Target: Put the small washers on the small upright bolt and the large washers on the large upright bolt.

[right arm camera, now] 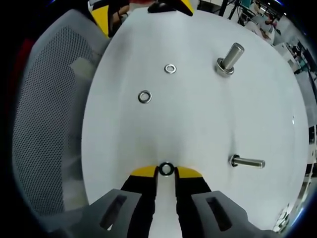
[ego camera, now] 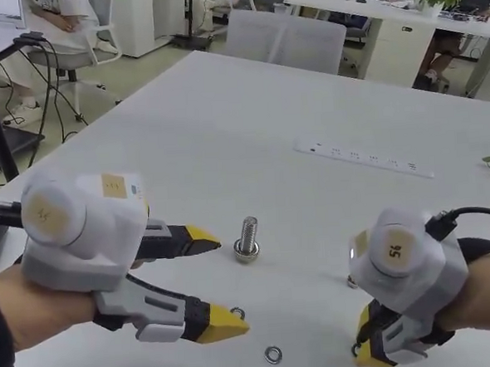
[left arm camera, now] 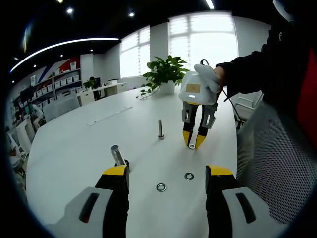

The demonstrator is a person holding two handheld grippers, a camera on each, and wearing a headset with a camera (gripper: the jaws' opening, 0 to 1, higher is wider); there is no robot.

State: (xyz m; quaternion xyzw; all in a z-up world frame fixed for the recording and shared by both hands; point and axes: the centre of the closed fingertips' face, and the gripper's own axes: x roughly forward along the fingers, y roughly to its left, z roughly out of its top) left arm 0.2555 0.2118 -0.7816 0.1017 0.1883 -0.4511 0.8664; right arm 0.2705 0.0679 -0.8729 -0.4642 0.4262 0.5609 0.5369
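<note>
Stretching across the head view, the white table [ego camera: 225,126] carries all the work, with a grey chair [ego camera: 286,39] at its far edge and a power strip [ego camera: 364,157] lying flat toward the far right. The left gripper [ego camera: 226,280] hangs low over the near left part of the table, its jaws spread wide with nothing between them. The right gripper [ego camera: 365,355] points down at the near right part, its yellow tips drawn in on a held washer [right arm camera: 166,169]. The tips grip it by the rim and its hole faces the right gripper view's camera; whether it touches the table cannot be told. The large bolt [ego camera: 247,237] stands upright just beyond the left gripper's upper tip. The small bolt [right arm camera: 246,161] stands upright near the right gripper's tips, well apart from the large bolt. Between the two grippers, one loose washer [ego camera: 273,354] lies flat on the table. A second loose washer [ego camera: 237,313] lies just beside the left gripper's lower tip.
</note>
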